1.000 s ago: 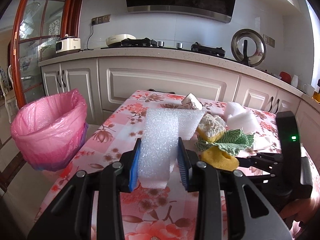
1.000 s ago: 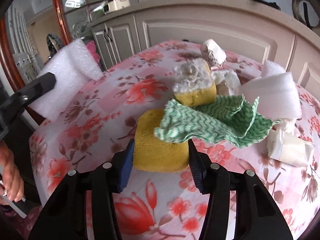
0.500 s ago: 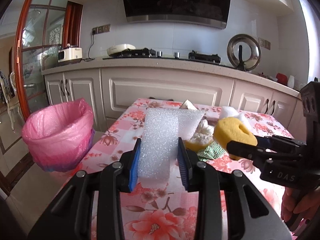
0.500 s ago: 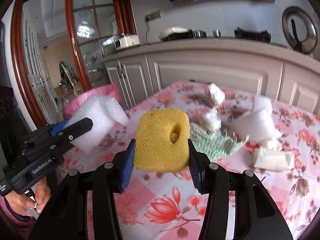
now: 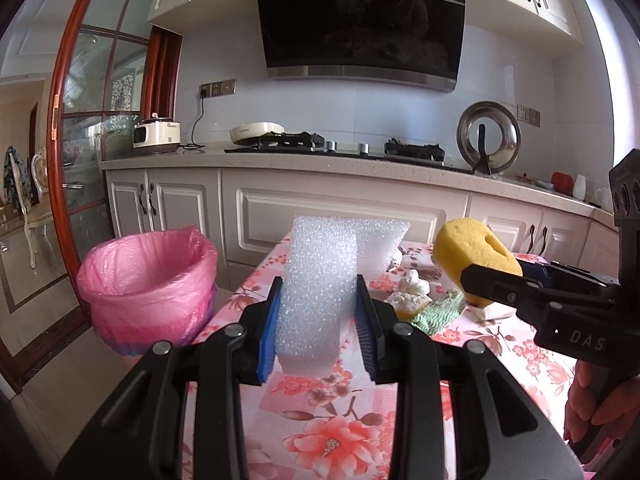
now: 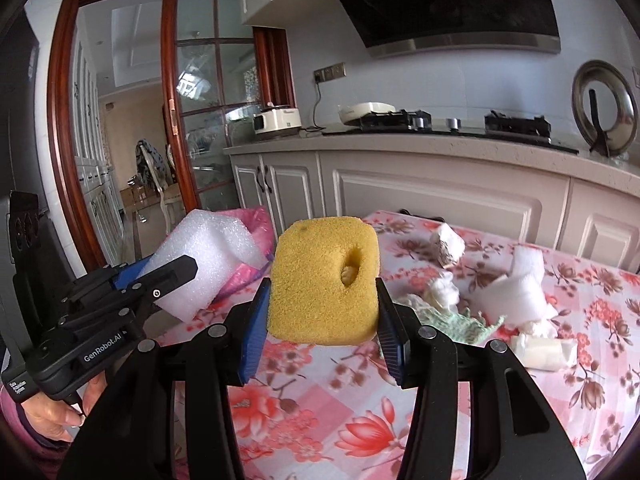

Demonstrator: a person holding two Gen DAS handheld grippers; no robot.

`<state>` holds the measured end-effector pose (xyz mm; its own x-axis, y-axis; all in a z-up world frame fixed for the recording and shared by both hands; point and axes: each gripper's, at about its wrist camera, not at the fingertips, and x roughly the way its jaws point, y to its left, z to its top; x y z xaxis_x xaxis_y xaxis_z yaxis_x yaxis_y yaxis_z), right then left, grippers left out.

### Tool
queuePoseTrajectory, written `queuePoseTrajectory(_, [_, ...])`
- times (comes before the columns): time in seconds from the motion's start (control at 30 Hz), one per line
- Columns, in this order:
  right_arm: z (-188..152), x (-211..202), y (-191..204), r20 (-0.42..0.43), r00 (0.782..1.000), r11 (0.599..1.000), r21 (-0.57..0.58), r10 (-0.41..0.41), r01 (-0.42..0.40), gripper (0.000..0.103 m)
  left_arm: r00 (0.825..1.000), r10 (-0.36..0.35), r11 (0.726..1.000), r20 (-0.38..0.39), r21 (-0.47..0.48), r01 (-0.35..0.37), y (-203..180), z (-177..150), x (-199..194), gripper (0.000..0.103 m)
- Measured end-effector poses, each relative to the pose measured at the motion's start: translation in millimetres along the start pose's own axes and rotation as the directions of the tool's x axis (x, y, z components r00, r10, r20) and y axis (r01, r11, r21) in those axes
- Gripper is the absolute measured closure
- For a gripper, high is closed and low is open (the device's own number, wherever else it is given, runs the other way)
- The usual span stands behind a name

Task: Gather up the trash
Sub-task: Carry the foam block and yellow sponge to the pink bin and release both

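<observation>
Left gripper [image 5: 318,320] pinches white foam sheet [image 5: 320,280] between blue pads, held above table edge; pink-lined trash bin [image 5: 146,284] just left of it, off table. Right gripper [image 6: 322,320] clamps yellow sponge [image 6: 324,280] with hole, lifted above floral tablecloth [image 6: 440,420]. On table beyond: green cloth [image 6: 452,326], crumpled white tissues [image 6: 516,296], second sponge [image 5: 408,304] partly hidden
</observation>
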<state>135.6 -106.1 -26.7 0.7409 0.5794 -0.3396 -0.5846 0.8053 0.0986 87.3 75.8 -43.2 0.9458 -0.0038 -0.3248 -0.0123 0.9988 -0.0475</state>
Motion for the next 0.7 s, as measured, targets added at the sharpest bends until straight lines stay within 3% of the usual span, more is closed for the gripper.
queuePoseTrajectory(0.33, [25, 39, 38, 0.027, 0.996, 0.995, -0.052, 0.088, -0.087, 0.056, 0.994, 0.105, 0.994, 0.04, -0.034, -0.104, 45, 6, -12, 0.07])
queuePoseTrajectory(0.7, [67, 130, 74, -0.005, 0.972, 0.97, -0.055, 0.235, -0.235, 0.055, 0.959, 0.281, 0.958, 0.047, -0.072, -0.277, 131, 30, 6, 0.07])
